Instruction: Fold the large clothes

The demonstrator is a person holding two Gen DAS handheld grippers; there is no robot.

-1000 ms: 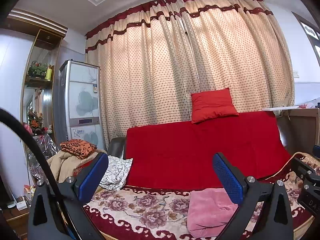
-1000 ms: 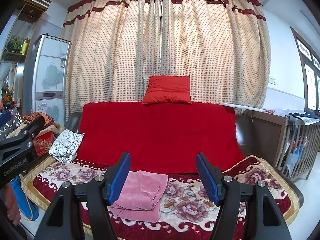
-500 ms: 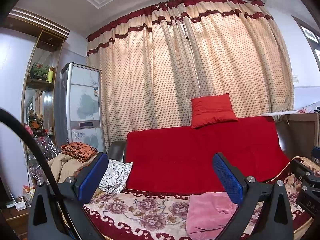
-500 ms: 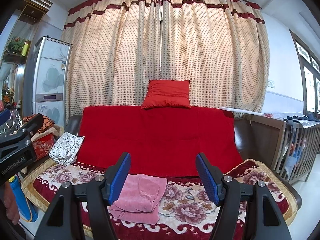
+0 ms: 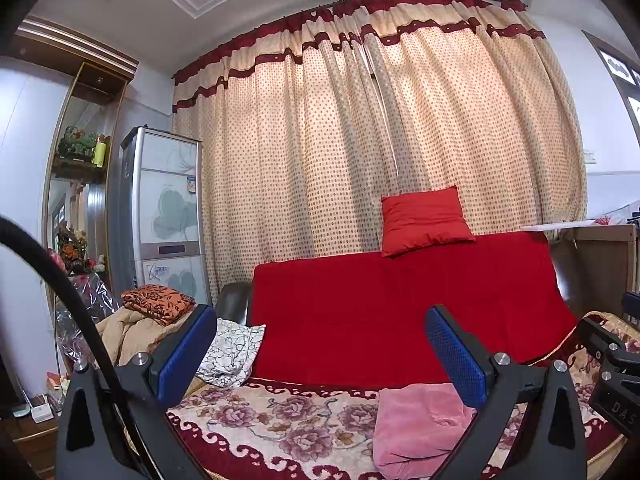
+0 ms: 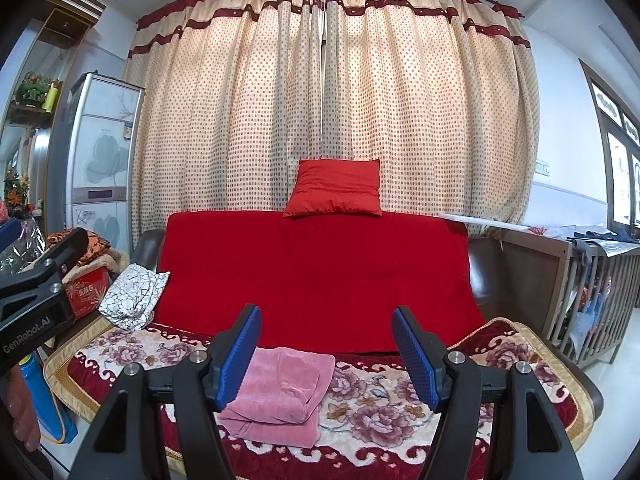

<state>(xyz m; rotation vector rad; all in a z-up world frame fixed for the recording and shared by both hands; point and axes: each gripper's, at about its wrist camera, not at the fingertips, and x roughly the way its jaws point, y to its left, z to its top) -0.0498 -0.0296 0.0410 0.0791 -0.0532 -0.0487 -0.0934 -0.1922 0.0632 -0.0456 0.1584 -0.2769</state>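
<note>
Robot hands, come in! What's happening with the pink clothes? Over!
Left gripper open, empty. Right gripper open, empty. Pink garment lies folded on the floral blanket, untouched. Nothing in the way.

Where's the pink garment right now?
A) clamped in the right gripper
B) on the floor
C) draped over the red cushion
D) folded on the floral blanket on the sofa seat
D: the pink garment lies folded on the floral blanket, with both grippers open and empty.
</note>
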